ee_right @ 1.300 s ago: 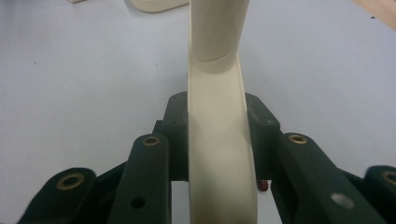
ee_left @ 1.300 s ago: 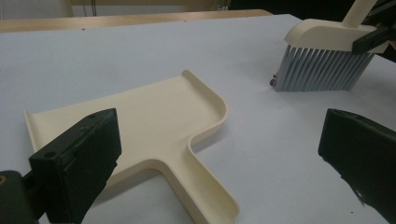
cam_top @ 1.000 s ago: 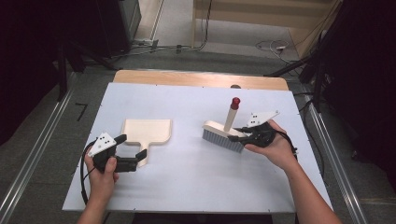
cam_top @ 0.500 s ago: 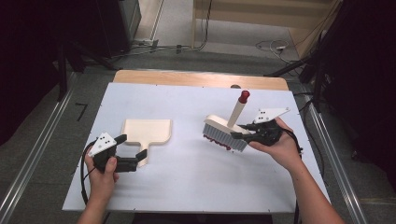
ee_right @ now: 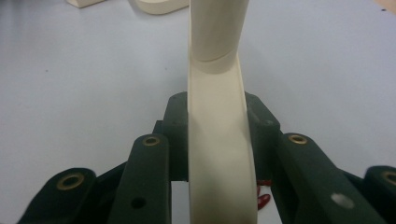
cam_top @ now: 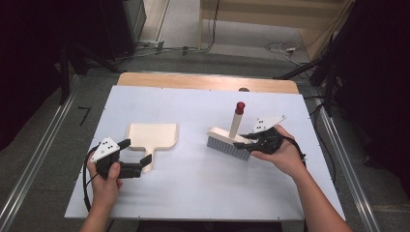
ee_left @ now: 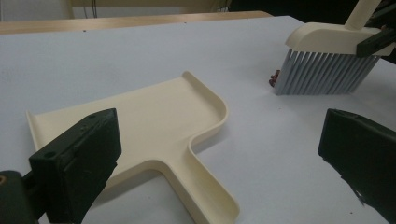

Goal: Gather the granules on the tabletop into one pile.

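Item: cream brush [cam_top: 231, 139], grey bristles down on the white counter [cam_top: 193, 193], right of centre; its handle rises tilted toward the far edge and ends in a red cap [cam_top: 240, 107]. My right gripper [cam_top: 247, 142] comes at it from the right, and its fingers are clamped on the brush's cream back, one pad pressed to each side, as the right gripper view shows [ee_right: 219, 154]. A small red scrap [ee_left: 274, 77] lies on the counter just beside the bristles' end. Item: cream dustpan [cam_top: 151, 137], flat on the counter left of centre, well apart from the brush, handle pointing toward me. My left gripper [cam_top: 138, 155] sits at that handle with its fingers [ee_left: 77, 158] spread wide apart; the handle lies between them, untouched by either pad. A wooden strip [cam_top: 203, 81] borders the counter's far edge.
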The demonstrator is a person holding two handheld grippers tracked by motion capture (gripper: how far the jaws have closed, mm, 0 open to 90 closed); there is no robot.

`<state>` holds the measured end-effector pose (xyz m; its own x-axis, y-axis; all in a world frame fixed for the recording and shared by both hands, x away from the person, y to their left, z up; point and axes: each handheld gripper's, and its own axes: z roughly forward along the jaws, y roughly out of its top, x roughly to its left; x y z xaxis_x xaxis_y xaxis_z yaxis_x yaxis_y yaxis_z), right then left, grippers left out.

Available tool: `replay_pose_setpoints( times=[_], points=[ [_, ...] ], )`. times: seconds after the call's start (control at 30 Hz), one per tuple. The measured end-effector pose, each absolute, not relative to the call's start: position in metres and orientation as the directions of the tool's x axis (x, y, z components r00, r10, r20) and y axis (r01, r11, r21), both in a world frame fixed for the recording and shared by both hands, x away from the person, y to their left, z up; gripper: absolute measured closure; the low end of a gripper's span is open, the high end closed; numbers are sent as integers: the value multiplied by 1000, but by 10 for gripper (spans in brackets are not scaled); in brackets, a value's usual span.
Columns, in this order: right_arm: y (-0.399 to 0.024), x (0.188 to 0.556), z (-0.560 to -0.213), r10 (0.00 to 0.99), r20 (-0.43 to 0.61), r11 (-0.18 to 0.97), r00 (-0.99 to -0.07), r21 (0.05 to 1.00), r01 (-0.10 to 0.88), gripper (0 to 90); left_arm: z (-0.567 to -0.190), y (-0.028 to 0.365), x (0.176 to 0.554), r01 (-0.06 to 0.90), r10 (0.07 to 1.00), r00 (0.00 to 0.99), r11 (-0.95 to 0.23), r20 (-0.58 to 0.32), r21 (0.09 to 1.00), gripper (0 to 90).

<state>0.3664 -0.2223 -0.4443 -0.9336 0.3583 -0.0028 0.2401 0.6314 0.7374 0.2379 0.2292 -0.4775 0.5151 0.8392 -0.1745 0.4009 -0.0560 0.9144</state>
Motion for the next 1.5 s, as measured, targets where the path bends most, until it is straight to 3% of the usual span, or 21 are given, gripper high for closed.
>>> replay_pose_setpoints(
  times=[0.53, 0.73, 0.87, 0.97, 1.17, 1.5],
  points=[
    [-234, 359, -428, 386, 17, 557, -922, 793, 247, 656, -478, 229, 238, 400, 840, 514, -54, -175, 915, 0],
    [-255, 354, -411, 562, 30, 425, -827, 847, 319, 656, -478, 229, 238, 400, 839, 515, -55, -174, 915, 0],
    [-259, 345, -412, 779, 24, 343, -627, 821, 457, 656, -478, 229, 238, 399, 839, 516, -56, -174, 915, 0],
    [-257, 344, -426, 844, 15, 319, -537, 791, 523, 655, -477, 229, 238, 400, 839, 516, -57, -174, 915, 0],
    [-249, 343, -446, 877, -64, 351, -476, 761, 545, 656, -477, 230, 238, 400, 839, 515, -56, -174, 915, 0],
    [-225, 333, -449, 849, -66, 381, -524, 764, 521, 656, -477, 230, 238, 399, 838, 518, -59, -171, 915, 0]
  ],
)
